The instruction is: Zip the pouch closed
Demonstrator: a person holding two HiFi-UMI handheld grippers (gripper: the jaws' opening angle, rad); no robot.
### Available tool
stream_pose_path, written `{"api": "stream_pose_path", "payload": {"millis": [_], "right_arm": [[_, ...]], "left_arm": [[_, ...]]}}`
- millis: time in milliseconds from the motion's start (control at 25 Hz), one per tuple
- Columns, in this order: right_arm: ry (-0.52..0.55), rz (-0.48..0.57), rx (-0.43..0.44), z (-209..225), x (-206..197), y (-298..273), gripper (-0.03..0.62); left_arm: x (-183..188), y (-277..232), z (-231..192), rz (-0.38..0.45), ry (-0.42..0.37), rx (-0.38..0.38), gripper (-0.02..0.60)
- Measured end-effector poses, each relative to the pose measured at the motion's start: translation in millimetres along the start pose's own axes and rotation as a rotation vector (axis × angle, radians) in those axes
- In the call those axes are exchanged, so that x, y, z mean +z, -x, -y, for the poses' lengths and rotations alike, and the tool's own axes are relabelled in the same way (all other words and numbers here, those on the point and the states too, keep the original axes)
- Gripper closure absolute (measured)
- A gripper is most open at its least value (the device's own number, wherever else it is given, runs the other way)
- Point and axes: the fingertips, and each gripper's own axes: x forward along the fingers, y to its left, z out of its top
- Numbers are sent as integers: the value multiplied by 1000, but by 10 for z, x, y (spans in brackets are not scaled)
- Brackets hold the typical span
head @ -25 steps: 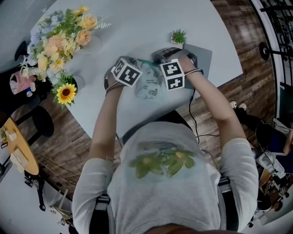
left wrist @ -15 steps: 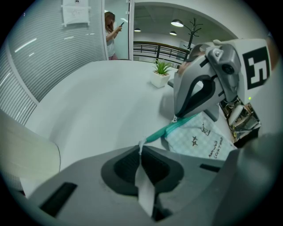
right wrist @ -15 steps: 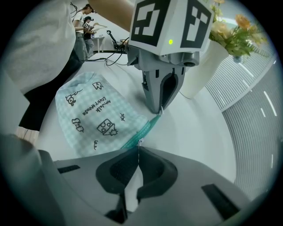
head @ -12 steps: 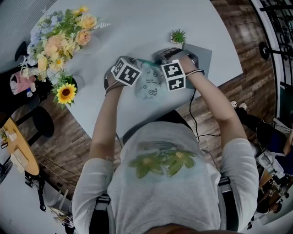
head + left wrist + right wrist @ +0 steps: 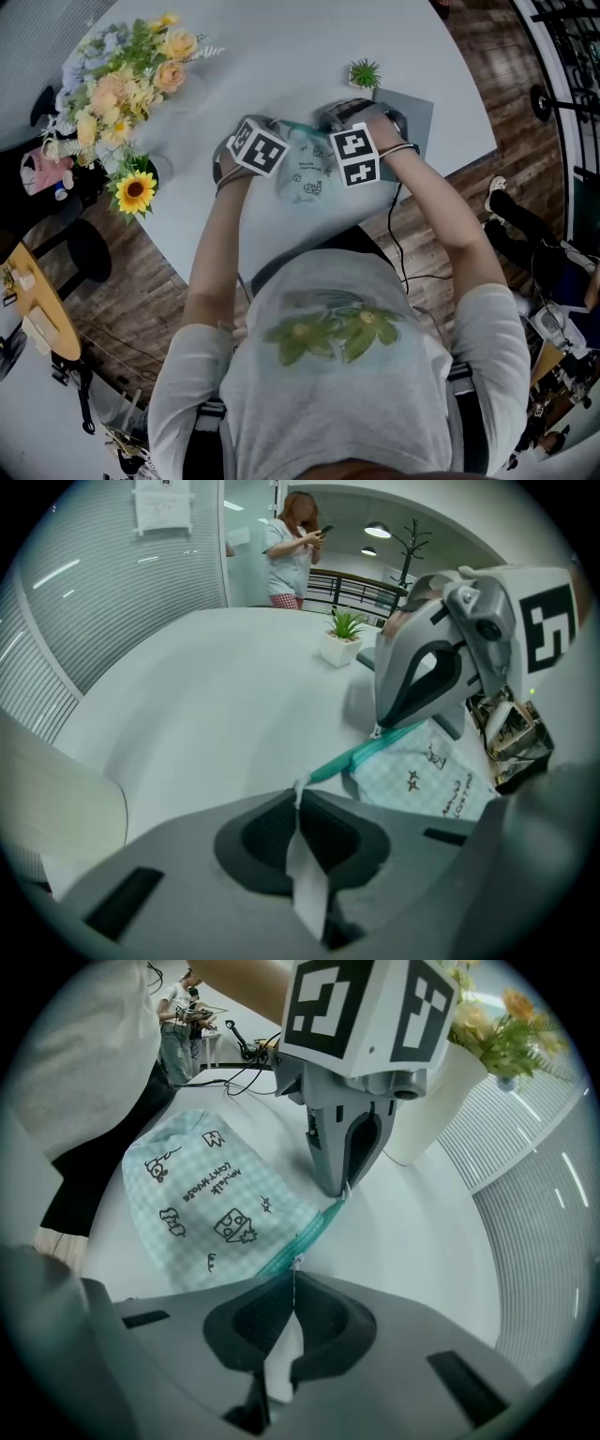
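The pouch (image 5: 305,178), pale green check with little black doodles, lies on the white round table (image 5: 281,47) near the small potted plant (image 5: 366,74), on the side towards the person. It sits between the two grippers, which meet at the pouch's edge facing the plant.

The left gripper (image 5: 300,808) has its jaws pressed together on a white tab (image 5: 305,874) at one end of the teal zip (image 5: 338,761). From there the zip runs in a short straight line to the tips of the right gripper (image 5: 293,1283), the one nearer the plant. Its jaws are also together, pinching a small thin piece at the zip, too slight for me to name. Both grippers tilt steeply down at the table, and their tips face each other along that short stretch of zip.

A grey mat (image 5: 420,112) lies just beside the plant, under the person's right hand. A bouquet (image 5: 127,70) of yellow and peach flowers stands well apart from the plant, across the table past the left gripper.
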Motion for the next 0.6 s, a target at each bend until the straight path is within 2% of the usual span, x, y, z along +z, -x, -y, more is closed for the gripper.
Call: {"api": "stream_pose_path", "payload": {"millis": [600], "right_arm": [[-18,-13,-5,-42,-38,15,576]], "left_arm": [[0,-7,-12,-1,3,3,563]]}}
